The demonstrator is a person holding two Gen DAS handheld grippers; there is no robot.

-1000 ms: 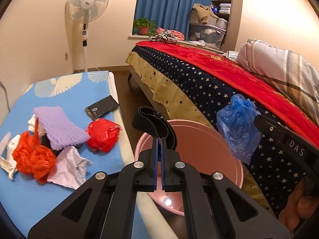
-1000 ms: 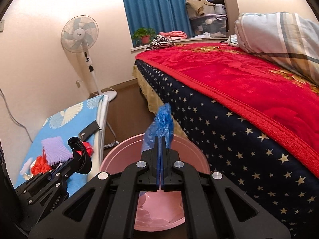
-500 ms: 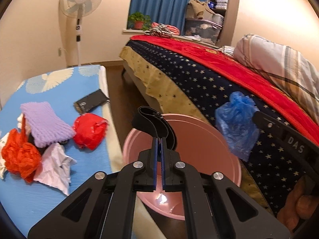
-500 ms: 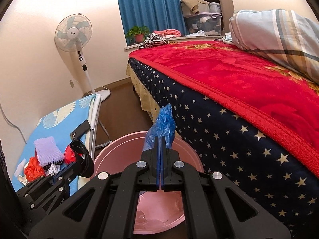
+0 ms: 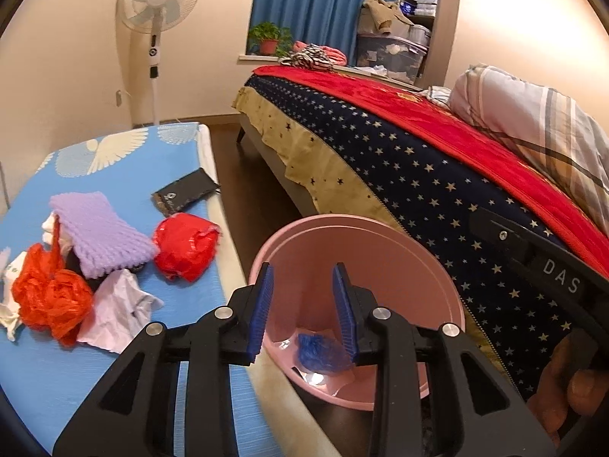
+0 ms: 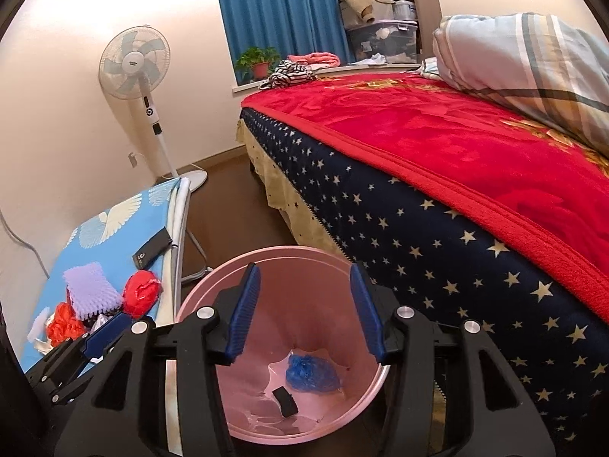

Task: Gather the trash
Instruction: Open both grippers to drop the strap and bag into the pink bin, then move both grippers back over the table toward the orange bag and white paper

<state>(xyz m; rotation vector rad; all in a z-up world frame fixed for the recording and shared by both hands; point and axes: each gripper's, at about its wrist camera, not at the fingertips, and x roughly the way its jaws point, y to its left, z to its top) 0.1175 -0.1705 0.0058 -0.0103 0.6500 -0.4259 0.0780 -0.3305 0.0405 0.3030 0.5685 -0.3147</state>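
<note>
A pink bin (image 5: 380, 251) (image 6: 213, 297) stands on the floor between the blue ironing board (image 5: 114, 152) and the bed. A blue plastic bag (image 5: 318, 350) (image 6: 312, 373) and a black piece (image 6: 284, 400) lie at its bottom. My left gripper (image 5: 302, 304) is open and empty above the bin's near rim. My right gripper (image 6: 304, 312) is open and empty over the bin. On the board lie a red bag (image 5: 184, 245), an orange bag (image 5: 49, 299), a purple foam net (image 5: 99, 238), white crumpled paper (image 5: 118, 310) and a black packet (image 5: 184, 192).
The bed (image 6: 437, 160) with a red blanket and star-patterned side runs along the right, close to the bin. A standing fan (image 5: 156, 7) is by the far wall. Brown floor shows between board and bed.
Both grippers have opened. The blue bag dropped from the right gripper and the black piece from the left; both now lie in the bin.
</note>
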